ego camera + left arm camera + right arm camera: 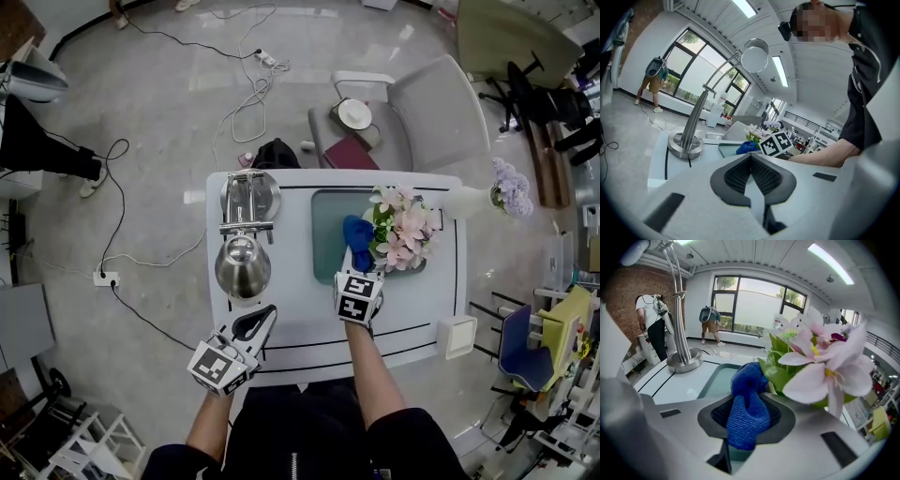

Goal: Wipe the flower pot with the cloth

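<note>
Head view looks steeply down on a white table point(291, 342) with a teal inset panel point(328, 225) right of centre. The flower pot point(403, 239) stands at the panel's right edge (its body is mostly hidden under pink blooms and green leaves). The right gripper point(357, 266) sits just below and left of the plant, and its jaws are clamped on a blue cloth point(356, 236), which bunches upward from the jaws and touches the leaves on the plant's left side.

In the right gripper view, the cloth point(747, 411) fills the gap between the pads of the right gripper point(750, 416) and bulges past them, with leaves and a large pink flower point(820, 373) pressing in from the right.

The left gripper point(268, 314) is at the lower left of the table, well apart from the pot. The left gripper view shows the left gripper point(751, 158) with its jaws together and nothing between them.

A chrome lamp point(244, 234) lies on the left part of the table, its dome near the left gripper.
</note>
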The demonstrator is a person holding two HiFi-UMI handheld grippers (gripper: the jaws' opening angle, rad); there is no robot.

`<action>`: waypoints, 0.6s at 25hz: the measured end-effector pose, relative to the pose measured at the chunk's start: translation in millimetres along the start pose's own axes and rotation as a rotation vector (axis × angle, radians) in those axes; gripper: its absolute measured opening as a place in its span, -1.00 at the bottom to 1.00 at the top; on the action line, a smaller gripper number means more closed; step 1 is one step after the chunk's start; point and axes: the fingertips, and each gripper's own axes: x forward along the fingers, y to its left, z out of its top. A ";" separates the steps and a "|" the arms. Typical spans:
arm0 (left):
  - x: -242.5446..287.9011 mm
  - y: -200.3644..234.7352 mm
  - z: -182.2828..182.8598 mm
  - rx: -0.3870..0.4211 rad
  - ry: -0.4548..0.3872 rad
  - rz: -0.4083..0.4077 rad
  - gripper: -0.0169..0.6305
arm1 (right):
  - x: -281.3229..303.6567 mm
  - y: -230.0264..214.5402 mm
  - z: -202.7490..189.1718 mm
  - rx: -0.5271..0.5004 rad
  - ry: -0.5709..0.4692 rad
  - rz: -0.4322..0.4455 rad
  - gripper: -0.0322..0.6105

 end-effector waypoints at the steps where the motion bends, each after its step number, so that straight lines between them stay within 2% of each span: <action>1: 1.5 -3.0 -0.6 0.003 0.000 -0.005 -0.92 | -2.8 -1.1 -4.4 -0.002 0.002 0.004 -0.63; 9: 6.0 -36.3 -4.3 0.031 -0.001 -0.033 -0.92 | -35.4 -15.2 -33.2 -0.067 0.008 0.037 -0.63; 15: 14.8 -70.4 -12.8 0.043 0.001 -0.035 -0.92 | -58.4 -42.6 -58.1 -0.018 0.009 0.071 -0.63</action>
